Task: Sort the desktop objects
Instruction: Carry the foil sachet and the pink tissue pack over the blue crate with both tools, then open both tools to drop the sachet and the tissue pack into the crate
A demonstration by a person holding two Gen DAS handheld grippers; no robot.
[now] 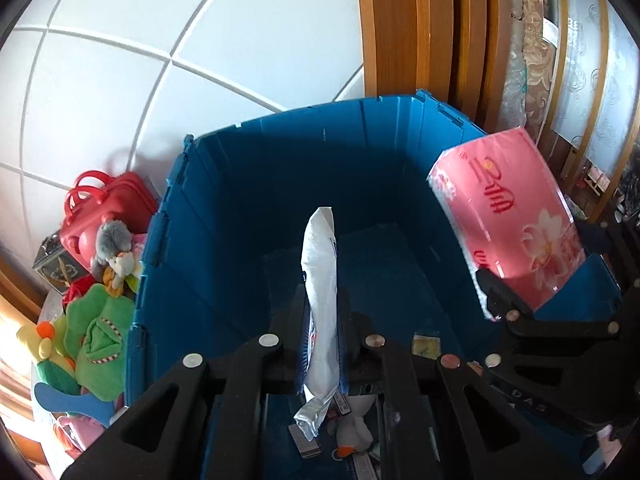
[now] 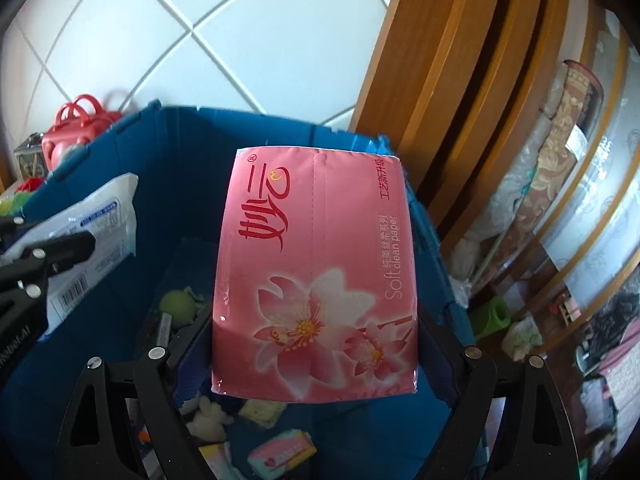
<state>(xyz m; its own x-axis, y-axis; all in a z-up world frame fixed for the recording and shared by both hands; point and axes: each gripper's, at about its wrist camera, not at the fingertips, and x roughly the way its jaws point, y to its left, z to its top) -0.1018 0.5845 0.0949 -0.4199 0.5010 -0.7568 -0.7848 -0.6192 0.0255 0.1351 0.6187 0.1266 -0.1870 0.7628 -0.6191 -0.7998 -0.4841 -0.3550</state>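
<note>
The left tongs (image 1: pixel 320 344) are closed tight on a thin white wipes pack (image 1: pixel 320 300), which stands on edge between the 2 fingers, its crimped silver end hanging down toward the camera and its top end pointing up over the blue crate (image 1: pixel 192 240). The right tongs (image 2: pixel 316 344) stand wide, clamped on the 2 sides of a pink tissue pack (image 2: pixel 316 272) printed with flowers and the words "Soft clean paper"; the pack tilts up and away from the camera, above the crate's inside.

Below both packs, on the crate floor, lie small things: a white plush toy (image 2: pixel 208 420), a yellowish sachet (image 2: pixel 262 410), a small pink packet (image 2: pixel 282 454) and a green ball-like toy (image 2: pixel 178 306). From the left wrist view the pink tissue pack shows at the crate's right wall; from the right wrist view the wipes pack and the left tongs show at the crate's left side, so the 2 packs are held apart from one another.

Outside the crate's left wall sits a heap of soft toys, among them a green plush (image 1: pixel 96 336) and a grey plush (image 1: pixel 116 248), with a red toy case (image 1: pixel 108 208) behind. Farther back are a white tiled wall (image 1: pixel 160 60) and a wooden door frame (image 1: pixel 420 28).
</note>
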